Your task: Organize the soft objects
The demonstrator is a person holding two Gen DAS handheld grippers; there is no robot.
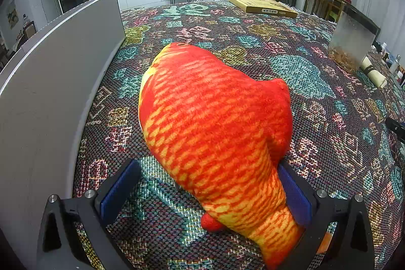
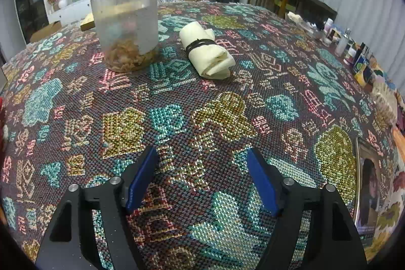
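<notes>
A red and orange striped plush fish [image 1: 210, 113] lies on the patterned woven cloth [image 1: 316, 98]. Its tail end runs between the fingers of my left gripper [image 1: 208, 163]. The tail rests against the right blue pad [image 1: 293, 194], while the left pad [image 1: 119, 191] stands apart from it, so the jaws are open. In the right wrist view a cream cloth roll [image 2: 206, 55] bound with a black band lies further back on the table. My right gripper [image 2: 202, 152] hovers open over bare cloth in front of it, with nothing between its fingers.
A tall grey panel [image 1: 50, 82] stands along the left of the fish. A clear jar with a black lid [image 2: 125, 24] stands left of the roll. A flat yellow box [image 1: 263, 6] lies at the far edge. Small bottles [image 2: 351, 49] and a framed photo [image 2: 367, 184] line the right side.
</notes>
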